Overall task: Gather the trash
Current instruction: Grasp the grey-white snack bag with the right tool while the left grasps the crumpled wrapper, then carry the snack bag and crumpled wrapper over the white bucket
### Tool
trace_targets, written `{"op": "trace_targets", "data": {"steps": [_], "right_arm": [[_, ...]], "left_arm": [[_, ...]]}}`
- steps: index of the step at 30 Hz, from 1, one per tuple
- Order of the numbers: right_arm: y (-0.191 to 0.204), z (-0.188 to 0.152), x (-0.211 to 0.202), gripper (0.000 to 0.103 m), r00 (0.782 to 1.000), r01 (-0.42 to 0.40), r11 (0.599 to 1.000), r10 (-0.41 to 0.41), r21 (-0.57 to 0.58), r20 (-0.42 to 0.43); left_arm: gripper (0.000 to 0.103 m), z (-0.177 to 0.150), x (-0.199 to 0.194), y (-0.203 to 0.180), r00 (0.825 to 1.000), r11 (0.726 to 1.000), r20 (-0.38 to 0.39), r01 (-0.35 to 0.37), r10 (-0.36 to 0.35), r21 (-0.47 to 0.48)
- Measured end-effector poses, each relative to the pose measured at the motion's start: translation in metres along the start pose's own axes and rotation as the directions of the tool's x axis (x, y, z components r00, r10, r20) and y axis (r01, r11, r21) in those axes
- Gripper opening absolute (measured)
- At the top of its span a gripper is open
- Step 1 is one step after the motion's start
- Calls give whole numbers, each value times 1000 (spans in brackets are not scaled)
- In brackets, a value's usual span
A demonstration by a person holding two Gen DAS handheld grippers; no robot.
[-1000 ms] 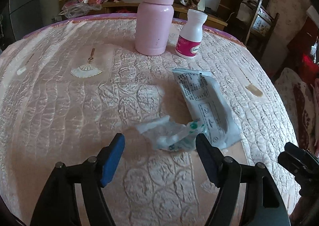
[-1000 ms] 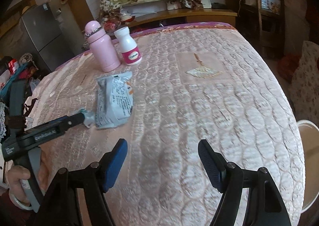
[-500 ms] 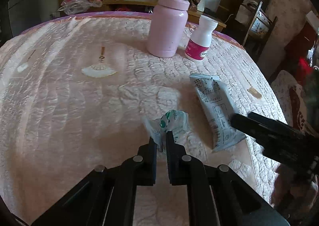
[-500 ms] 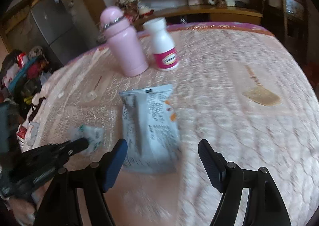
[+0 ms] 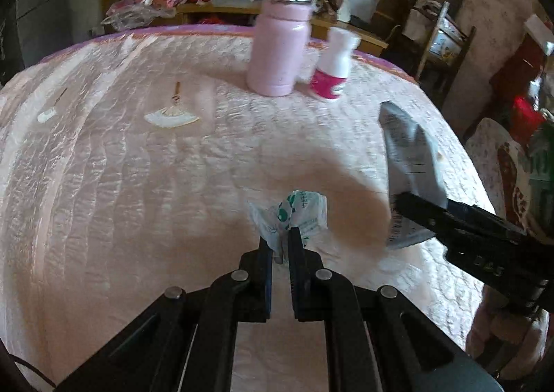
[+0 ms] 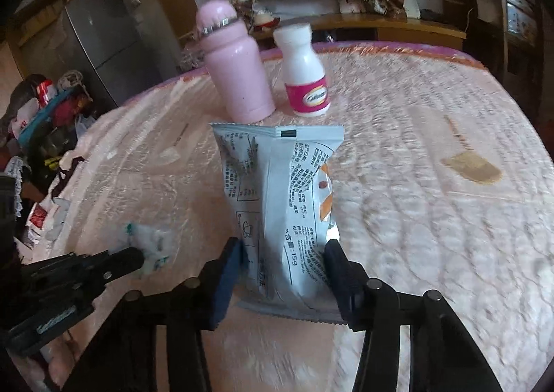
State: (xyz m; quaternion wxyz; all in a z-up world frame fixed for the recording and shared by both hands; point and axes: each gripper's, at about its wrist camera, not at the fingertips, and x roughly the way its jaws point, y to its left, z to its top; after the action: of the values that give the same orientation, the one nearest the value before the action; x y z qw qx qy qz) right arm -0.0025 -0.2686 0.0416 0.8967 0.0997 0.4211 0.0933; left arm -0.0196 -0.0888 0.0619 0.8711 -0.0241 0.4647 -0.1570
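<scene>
A crumpled white and green wrapper (image 5: 301, 208) is pinched in my left gripper (image 5: 280, 239), whose jaws are shut on its near end just above the pink quilted table cover (image 5: 138, 184). In the right wrist view the same wrapper (image 6: 152, 243) shows at the tip of the left gripper (image 6: 135, 257). A grey printed snack packet (image 6: 284, 184) lies lengthwise between the fingers of my right gripper (image 6: 282, 260). Its jaws are closing, and both pads touch the packet's sides near its near end. The left wrist view shows that packet (image 5: 408, 149) with the right gripper (image 5: 401, 200) on it.
A pink flask (image 6: 235, 73) and a white bottle with a pink label (image 6: 304, 77) stand upright just beyond the packet. A wooden chair (image 5: 443, 39) is off the table's far right. A grey fridge (image 6: 104, 35) and piled clutter (image 6: 41, 108) sit to the left.
My left gripper shut on the crumpled wrapper and lifted it a little. My right gripper swung left over the snack packet, and its jaws have narrowed onto the packet's sides.
</scene>
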Motion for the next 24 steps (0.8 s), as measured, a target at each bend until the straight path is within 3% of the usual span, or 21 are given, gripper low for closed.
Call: {"op": "trace_targets", "data": {"steps": [11,24], "right_arm": [[-51,-44,-99,53,992,92,994,-97,58,78],[-135,-92,-182,53,964,232,959,-249,164,95]], "left_arm": [[9,-20,-22,-82,997,990,10,76,-78,118],[9,-41,-21,-197,984,949,-31,178,-176,259]]}}
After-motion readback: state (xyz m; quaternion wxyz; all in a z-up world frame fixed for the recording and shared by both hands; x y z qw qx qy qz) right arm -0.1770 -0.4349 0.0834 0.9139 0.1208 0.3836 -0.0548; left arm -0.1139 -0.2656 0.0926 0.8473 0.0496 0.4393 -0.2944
